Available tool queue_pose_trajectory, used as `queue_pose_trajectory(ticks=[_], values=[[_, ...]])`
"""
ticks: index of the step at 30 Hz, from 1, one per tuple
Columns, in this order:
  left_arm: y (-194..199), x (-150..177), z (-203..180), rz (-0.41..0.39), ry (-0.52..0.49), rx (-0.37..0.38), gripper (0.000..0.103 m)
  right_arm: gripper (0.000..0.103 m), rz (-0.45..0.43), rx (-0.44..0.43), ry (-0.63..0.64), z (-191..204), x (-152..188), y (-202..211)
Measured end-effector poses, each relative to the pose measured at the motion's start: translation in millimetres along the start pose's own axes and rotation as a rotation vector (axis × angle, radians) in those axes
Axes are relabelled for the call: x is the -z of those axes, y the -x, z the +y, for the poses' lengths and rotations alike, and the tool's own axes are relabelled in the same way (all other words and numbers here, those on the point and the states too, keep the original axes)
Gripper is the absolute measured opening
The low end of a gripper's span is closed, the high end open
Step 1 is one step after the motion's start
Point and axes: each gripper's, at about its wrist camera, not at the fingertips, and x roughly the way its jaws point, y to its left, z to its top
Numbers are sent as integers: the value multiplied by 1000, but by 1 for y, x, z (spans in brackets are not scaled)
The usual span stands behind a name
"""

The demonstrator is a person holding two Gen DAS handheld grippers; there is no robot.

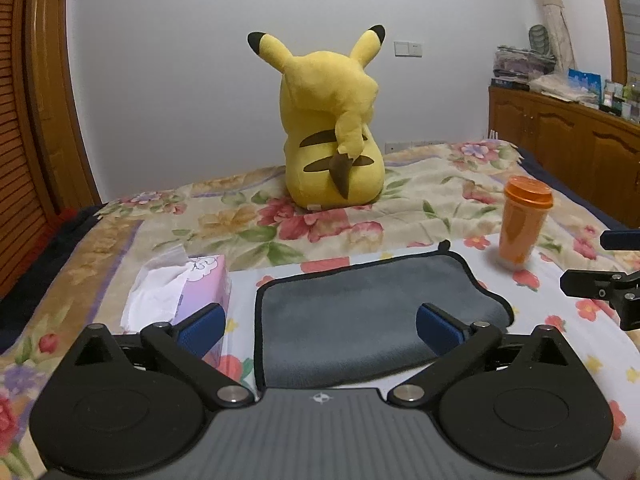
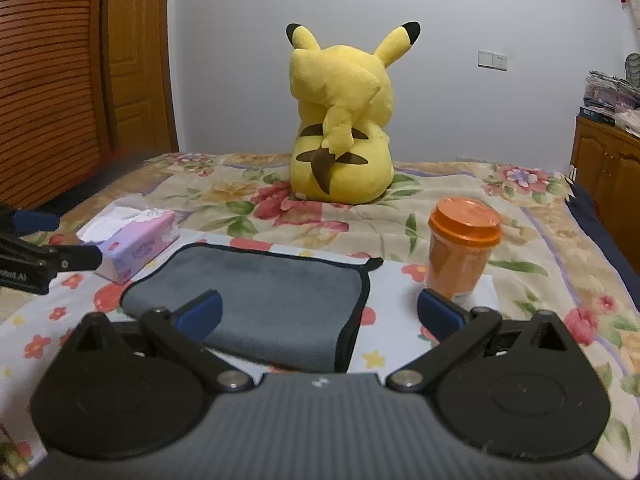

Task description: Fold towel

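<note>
A grey towel (image 1: 360, 320) with black piping lies folded on the flowered bedspread; it also shows in the right wrist view (image 2: 272, 300). My left gripper (image 1: 320, 326) is open and empty, hovering over the towel's near edge, its blue pads (image 1: 202, 328) wide apart. My right gripper (image 2: 320, 314) is open and empty above the towel's right edge. The right gripper also shows at the right edge of the left wrist view (image 1: 608, 264); the left gripper shows at the left edge of the right wrist view (image 2: 44, 240).
A pink tissue box (image 1: 188, 292) sits left of the towel. An orange lidded cup (image 2: 462, 248) stands to its right. A yellow Pikachu plush (image 1: 332, 128) sits further back on the bed. Wooden cabinets (image 1: 568, 148) stand at the right.
</note>
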Motion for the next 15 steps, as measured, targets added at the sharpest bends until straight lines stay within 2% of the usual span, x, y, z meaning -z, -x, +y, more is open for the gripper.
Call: queue_pose_trajectory(ticks=[9, 15], values=[[36, 14, -8, 17, 4, -21, 103, 103, 15, 6, -22, 10, 16, 30], [62, 22, -11, 20, 16, -5, 103, 103, 14, 3, -20, 18, 19, 49]])
